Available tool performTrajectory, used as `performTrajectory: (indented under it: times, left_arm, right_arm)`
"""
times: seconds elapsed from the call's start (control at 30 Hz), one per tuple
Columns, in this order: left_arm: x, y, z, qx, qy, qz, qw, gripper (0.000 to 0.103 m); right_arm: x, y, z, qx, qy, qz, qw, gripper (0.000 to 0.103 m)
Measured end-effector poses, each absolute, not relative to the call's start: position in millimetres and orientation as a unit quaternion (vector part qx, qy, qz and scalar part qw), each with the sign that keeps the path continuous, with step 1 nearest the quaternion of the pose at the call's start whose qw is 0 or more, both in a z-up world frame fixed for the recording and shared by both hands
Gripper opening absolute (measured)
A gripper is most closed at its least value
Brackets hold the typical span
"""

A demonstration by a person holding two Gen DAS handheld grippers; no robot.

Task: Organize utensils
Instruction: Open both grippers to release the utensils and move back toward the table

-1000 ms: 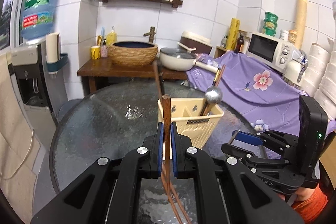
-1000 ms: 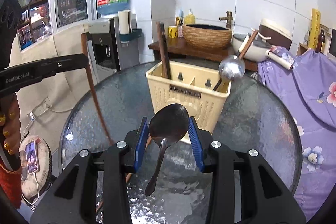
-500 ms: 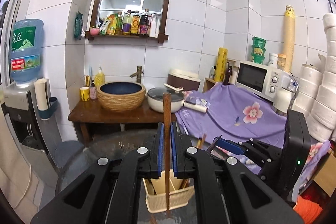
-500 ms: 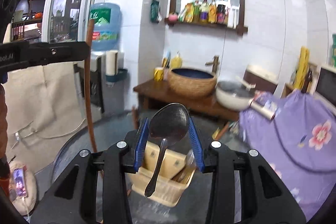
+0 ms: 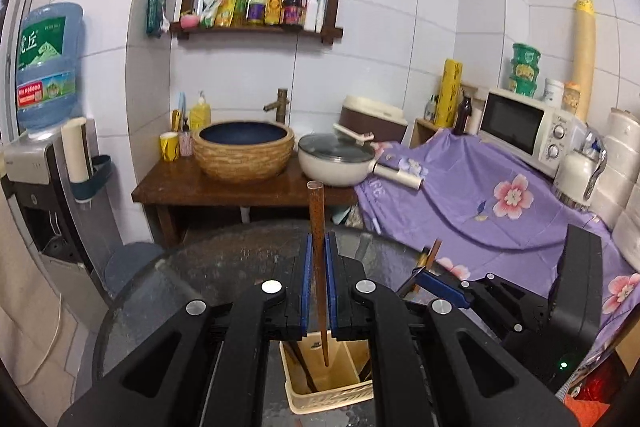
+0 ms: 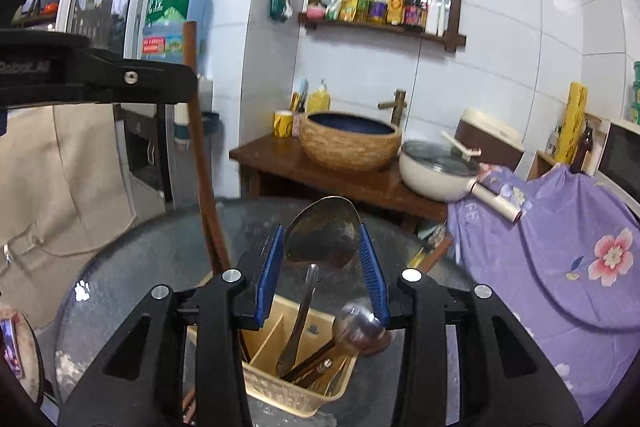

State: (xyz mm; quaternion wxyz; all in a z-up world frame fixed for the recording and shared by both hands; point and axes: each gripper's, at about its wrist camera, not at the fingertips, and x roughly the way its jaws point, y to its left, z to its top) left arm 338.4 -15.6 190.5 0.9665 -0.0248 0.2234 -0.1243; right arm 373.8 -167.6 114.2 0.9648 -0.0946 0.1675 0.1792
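Observation:
My left gripper [image 5: 316,259] is shut on a brown wooden chopstick [image 5: 317,227] held upright, its lower tip inside a compartment of the cream utensil basket [image 5: 332,393] below. My right gripper [image 6: 322,247] is shut on the bowl of a metal spoon [image 6: 322,235], whose handle hangs down into the basket [image 6: 288,393]. The basket holds a steel ladle [image 6: 358,325] and several other utensils. The left gripper and chopstick [image 6: 200,163] show at the left of the right wrist view; the right gripper [image 5: 436,285] shows at the right of the left wrist view.
The basket stands on a round glass table [image 6: 160,259]. Behind it are a wooden stand with a woven basin [image 5: 244,155], a white lidded pan [image 5: 336,161], a purple floral cloth [image 5: 480,203], a microwave [image 5: 520,125] and a water dispenser [image 5: 44,147].
Both grippers have risen above the basket and tilted to look down into it. The chopstick tip and the spoon handle now hang inside the basket's compartments.

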Motion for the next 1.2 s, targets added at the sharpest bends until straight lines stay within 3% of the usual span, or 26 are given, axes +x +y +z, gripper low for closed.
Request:
performTrajectory:
  times: [0.37, 0.67, 0.73, 0.8, 0.9, 1.03, 1.1, 1.2]
  left_arm:
    - [354.7, -19.3, 120.0, -0.024, 0.300, -0.128, 0.945, 0.007]
    - [351.3, -16.2, 112.1, -0.022, 0.309, -0.129, 0.942, 0.008]
    - [346.5, -15.8, 115.2, -0.022, 0.302, -0.132, 0.944, 0.020]
    - [340.3, -15.1, 118.3, -0.027, 0.295, -0.136, 0.945, 0.030]
    - [321.4, -9.2, 125.1, -0.034, 0.273, -0.139, 0.951, 0.047]
    - [285.5, 3.2, 125.0, -0.031, 0.240, -0.112, 0.964, 0.080]
    - [270.8, 9.9, 118.5, -0.025, 0.234, -0.096, 0.967, 0.084]
    - [256.4, 21.9, 94.1, -0.012, 0.259, -0.072, 0.963, 0.086]
  right_arm:
    - [368.0, -154.2, 65.6, -0.128, 0.193, 0.181, 0.956, 0.039]
    - [364.3, -154.2, 55.9, -0.140, 0.198, 0.183, 0.953, 0.040]
    - [363.3, -154.3, 56.2, -0.144, 0.195, 0.179, 0.953, 0.045]
    - [360.7, -156.3, 58.3, -0.143, 0.190, 0.178, 0.955, 0.061]
    - [347.4, -163.2, 66.0, -0.132, 0.171, 0.180, 0.960, 0.061]
    - [318.1, -170.7, 73.5, -0.128, 0.151, 0.182, 0.963, 0.069]
    - [302.2, -172.1, 72.3, -0.134, 0.146, 0.181, 0.963, 0.078]
    - [286.1, -170.4, 51.8, -0.133, 0.187, 0.195, 0.954, 0.080]
